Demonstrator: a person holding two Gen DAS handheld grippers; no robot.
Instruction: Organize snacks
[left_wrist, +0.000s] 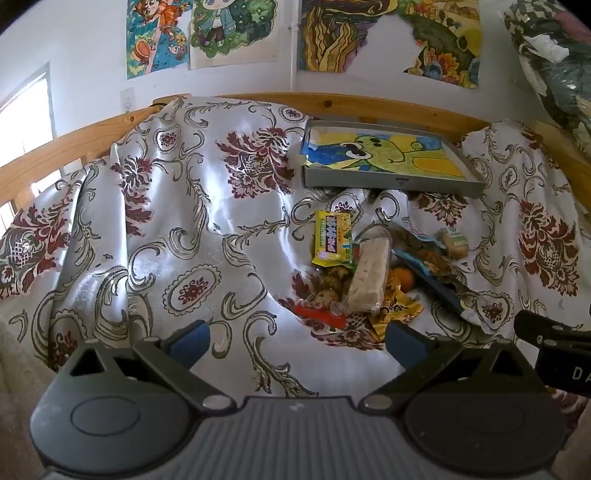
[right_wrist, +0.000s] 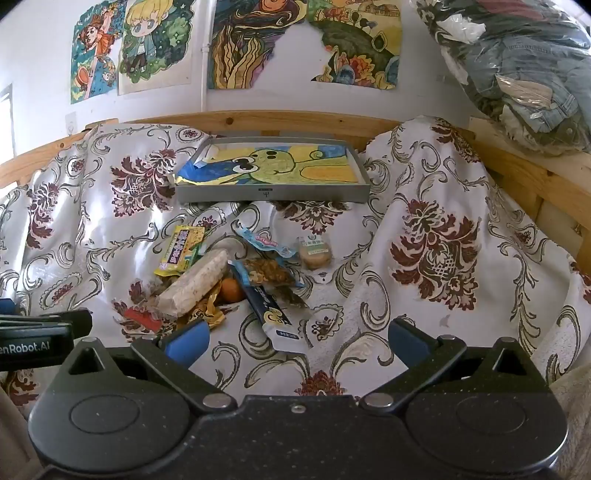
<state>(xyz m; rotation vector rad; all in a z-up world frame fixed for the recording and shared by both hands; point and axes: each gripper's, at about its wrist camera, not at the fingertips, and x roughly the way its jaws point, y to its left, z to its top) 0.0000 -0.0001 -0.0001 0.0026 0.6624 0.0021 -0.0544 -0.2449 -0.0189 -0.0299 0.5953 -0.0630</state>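
- Snack pile (right_wrist: 221, 280) is lying loose just in front of the grey tray (right_wrist: 273, 194).
- Yellow packet (right_wrist: 181, 249) is lying flat at the pile's left.
- Pale rice bar (right_wrist: 195, 282) is slanting across the others.
- Round biscuit (right_wrist: 314, 254) is sitting slightly apart, right.

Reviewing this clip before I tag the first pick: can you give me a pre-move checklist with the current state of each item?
1. Left hand-held gripper open and holding nothing: ok.
2. Right hand-held gripper open and holding nothing: ok.
3. Grey tray free of snacks, only a drawing lining it: ok.
4. Snacks separated for an easy single pick: not ok; the rice cracker pack lies across the heap, over the orange.
5. Round biscuit pack lying apart from the heap: ok.
6. Cloth flat under the snacks: not ok, wrinkled.
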